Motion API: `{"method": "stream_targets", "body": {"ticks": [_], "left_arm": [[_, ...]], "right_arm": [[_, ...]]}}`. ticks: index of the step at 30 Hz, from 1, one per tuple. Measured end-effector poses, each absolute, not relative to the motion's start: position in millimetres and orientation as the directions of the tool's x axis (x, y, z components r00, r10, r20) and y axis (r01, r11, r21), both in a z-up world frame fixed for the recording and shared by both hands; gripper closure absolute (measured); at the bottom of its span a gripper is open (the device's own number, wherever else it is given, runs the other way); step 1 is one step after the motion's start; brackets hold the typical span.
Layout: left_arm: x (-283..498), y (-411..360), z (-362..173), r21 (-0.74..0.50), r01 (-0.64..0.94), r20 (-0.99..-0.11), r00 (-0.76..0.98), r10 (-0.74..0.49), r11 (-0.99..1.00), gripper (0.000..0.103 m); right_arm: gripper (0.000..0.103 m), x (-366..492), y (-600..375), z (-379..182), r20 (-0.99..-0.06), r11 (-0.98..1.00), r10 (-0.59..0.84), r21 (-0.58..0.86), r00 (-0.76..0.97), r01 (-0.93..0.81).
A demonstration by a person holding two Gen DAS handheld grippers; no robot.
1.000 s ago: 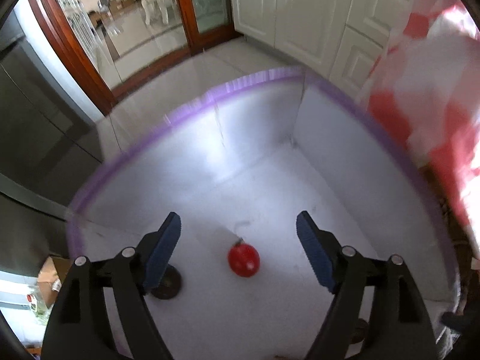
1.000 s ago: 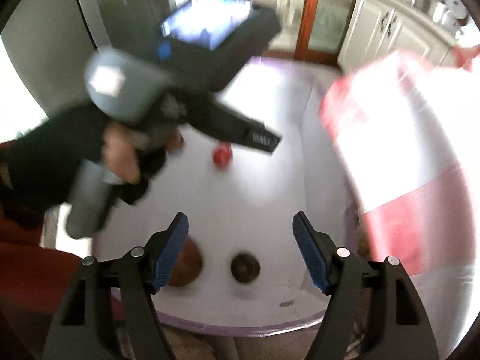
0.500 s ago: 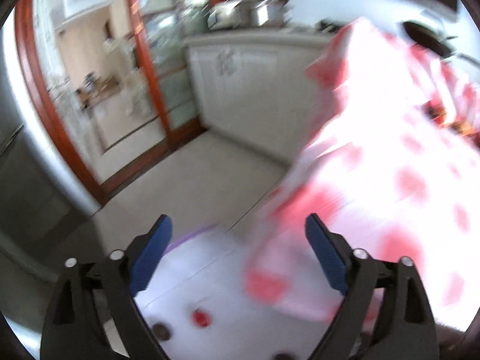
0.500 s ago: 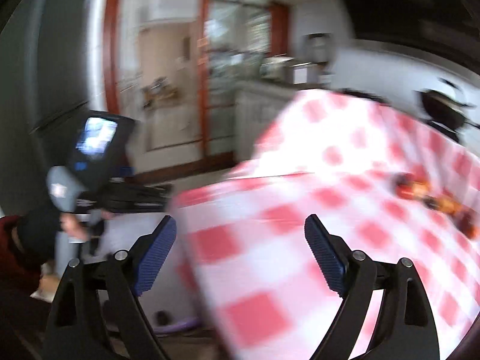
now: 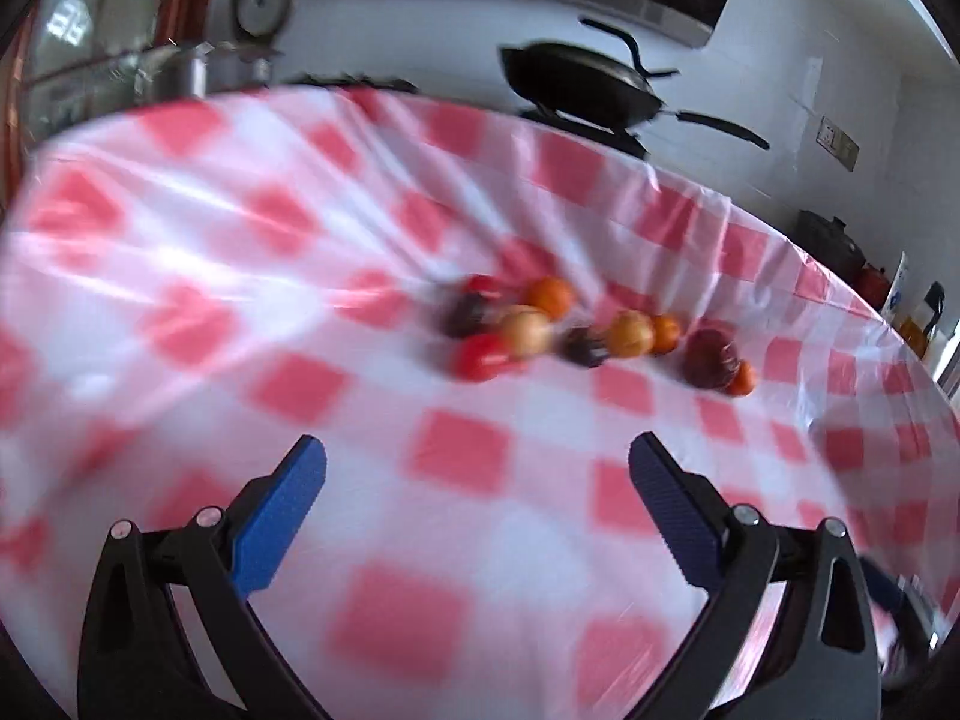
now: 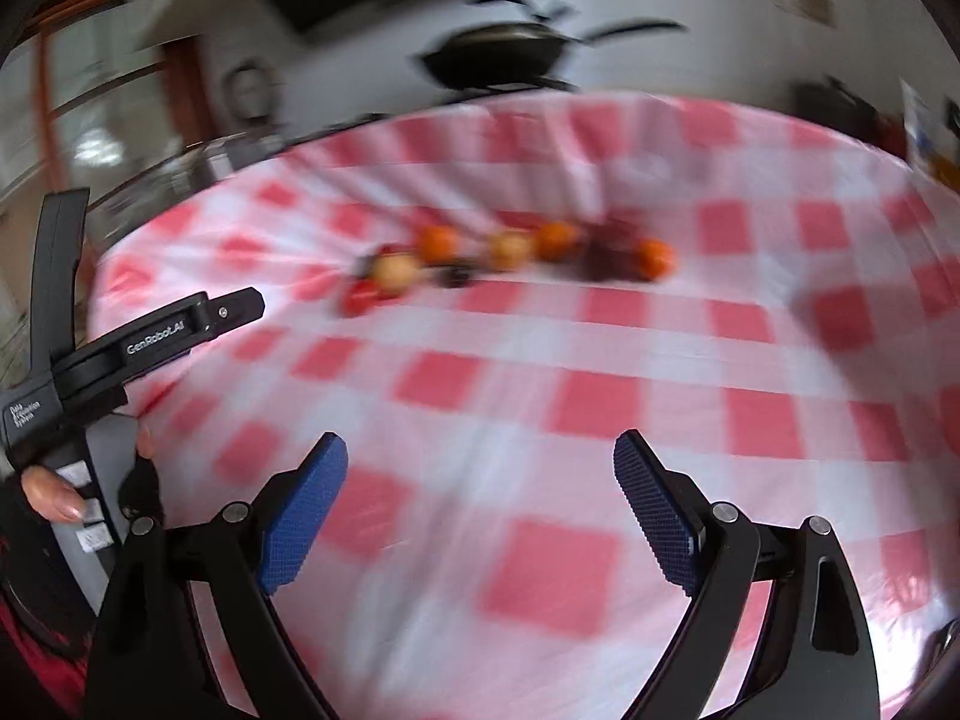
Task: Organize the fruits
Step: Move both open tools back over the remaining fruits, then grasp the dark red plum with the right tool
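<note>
The left gripper hangs above the checked tablecloth, tilted downward, its jaws opening with nothing between the blue pads. The right gripper hangs over the same cloth, jaws spread wide and empty. A hand grips the left gripper's handle beside the cloth's edge.

bare tablecloth ahead, fruits clustered beyond

A table covered by a red-and-white checked cloth carried a loose row of small fruits near its far side: orange, yellowish, red and dark ones, blurred, some touching, lying directly on the cloth.
</note>
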State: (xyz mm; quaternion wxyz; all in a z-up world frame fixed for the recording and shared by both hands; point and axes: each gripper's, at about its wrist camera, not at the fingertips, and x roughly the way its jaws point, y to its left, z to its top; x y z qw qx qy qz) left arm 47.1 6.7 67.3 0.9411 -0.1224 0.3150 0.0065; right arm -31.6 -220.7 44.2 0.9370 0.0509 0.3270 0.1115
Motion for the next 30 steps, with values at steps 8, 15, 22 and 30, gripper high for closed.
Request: {"method": "stream_targets", "body": {"ticks": [8,15,22,30], "left_arm": [[116.4,-31.7,33.6,-0.367,-0.099,-0.61,0.776,-0.159,0.925,0.002],[113.5,3.6,31.5,-0.443,-0.184,-0.54,0.836,-0.097,0.878,0.002],[108.3,35.9,32.9,-0.474,-0.241,-0.526,0.849,-0.052,0.847,0.002],[114.6,54.3,22.4,-0.524,-0.298,-0.559,0.827,-0.058,0.798,0.002]], "right_arm": [[0.015,40.7,-289.8,21.7,-0.635,0.972,0.157,0.235,0.756,-0.004],[0.015,96.5,-283.3,27.9,-0.593,0.977,0.162,0.206,0.789,-0.046],[0.015,187.2,-250.0,47.2,-0.607,0.926,0.256,-0.07,0.752,-0.371],[0.015,264.9,-249.2,32.1,-0.765,0.814,0.299,-0.108,0.571,-0.571]]}}
